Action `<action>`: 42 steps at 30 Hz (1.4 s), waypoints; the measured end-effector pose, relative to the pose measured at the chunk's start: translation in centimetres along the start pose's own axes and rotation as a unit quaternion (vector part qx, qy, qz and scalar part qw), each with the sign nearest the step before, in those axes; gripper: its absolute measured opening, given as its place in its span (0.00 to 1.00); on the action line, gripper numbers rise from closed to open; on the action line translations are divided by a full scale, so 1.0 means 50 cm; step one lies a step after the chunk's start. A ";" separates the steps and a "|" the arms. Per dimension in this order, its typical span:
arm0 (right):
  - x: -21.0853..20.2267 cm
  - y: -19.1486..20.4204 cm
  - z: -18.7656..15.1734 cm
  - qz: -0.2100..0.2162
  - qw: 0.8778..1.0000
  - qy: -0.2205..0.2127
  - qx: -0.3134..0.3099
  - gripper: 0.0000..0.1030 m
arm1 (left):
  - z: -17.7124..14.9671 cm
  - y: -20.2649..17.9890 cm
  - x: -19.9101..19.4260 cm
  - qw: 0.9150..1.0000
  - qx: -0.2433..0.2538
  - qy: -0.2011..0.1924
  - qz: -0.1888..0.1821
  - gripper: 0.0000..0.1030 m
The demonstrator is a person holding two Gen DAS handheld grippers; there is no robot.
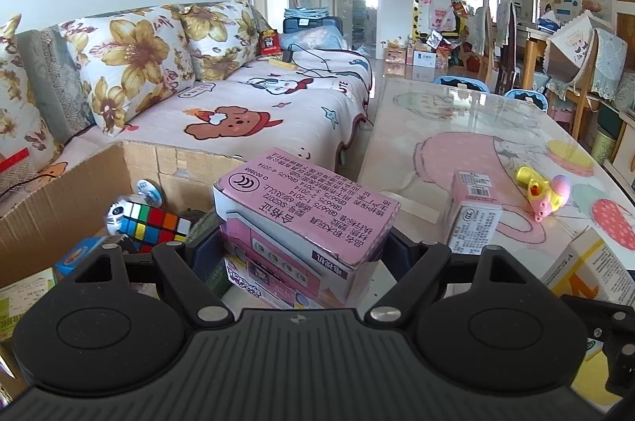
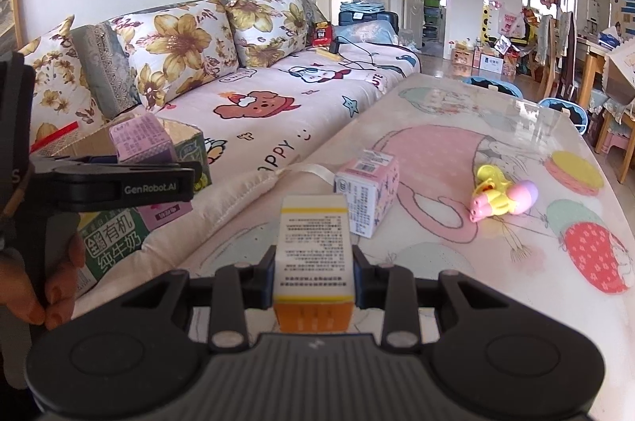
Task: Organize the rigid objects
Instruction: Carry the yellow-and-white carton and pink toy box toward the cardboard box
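Observation:
My left gripper (image 1: 301,250) is shut on a large pink toy box (image 1: 305,218), held above the open cardboard box (image 1: 51,198) at the table's left end. That box holds a Rubik's cube (image 1: 154,224) and other small items. My right gripper (image 2: 313,268) is shut on a white and orange carton (image 2: 313,254), low over the table. A small pink box (image 2: 367,191) and a yellow and pink toy (image 2: 502,197) lie on the table ahead of it. The left gripper (image 2: 119,183) with its pink box (image 2: 141,137) shows at the left of the right wrist view.
The table (image 2: 476,143) has a glossy cartoon cover. A sofa (image 1: 238,111) with floral cushions runs along its left side. A green milk carton box (image 2: 111,242) stands by the cardboard box. A white and orange box (image 1: 587,270) lies at the left view's right edge. Chairs stand beyond the table's far end.

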State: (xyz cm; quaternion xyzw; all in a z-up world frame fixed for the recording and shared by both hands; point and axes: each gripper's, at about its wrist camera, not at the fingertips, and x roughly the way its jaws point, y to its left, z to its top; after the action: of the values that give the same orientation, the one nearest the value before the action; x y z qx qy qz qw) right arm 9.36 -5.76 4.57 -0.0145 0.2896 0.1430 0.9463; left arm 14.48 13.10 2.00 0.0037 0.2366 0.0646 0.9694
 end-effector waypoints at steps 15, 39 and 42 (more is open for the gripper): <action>0.037 0.064 0.023 0.015 1.000 0.007 -0.025 0.33 | 0.011 0.029 -0.016 0.999 -0.027 -0.007 0.031 0.98; 0.089 0.162 0.065 0.045 0.998 0.006 -0.054 0.32 | 0.035 0.090 -0.040 0.992 -0.101 -0.012 0.073 0.98; 0.096 0.177 0.076 0.050 0.997 0.003 -0.056 0.33 | 0.038 0.097 -0.039 0.991 -0.111 -0.012 0.078 0.98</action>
State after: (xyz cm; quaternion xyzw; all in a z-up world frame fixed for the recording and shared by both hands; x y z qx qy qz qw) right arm 12.76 4.39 5.55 -0.0540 0.2844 0.2057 0.9348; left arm 13.05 17.71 4.77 -0.0844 0.2151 0.1661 0.9587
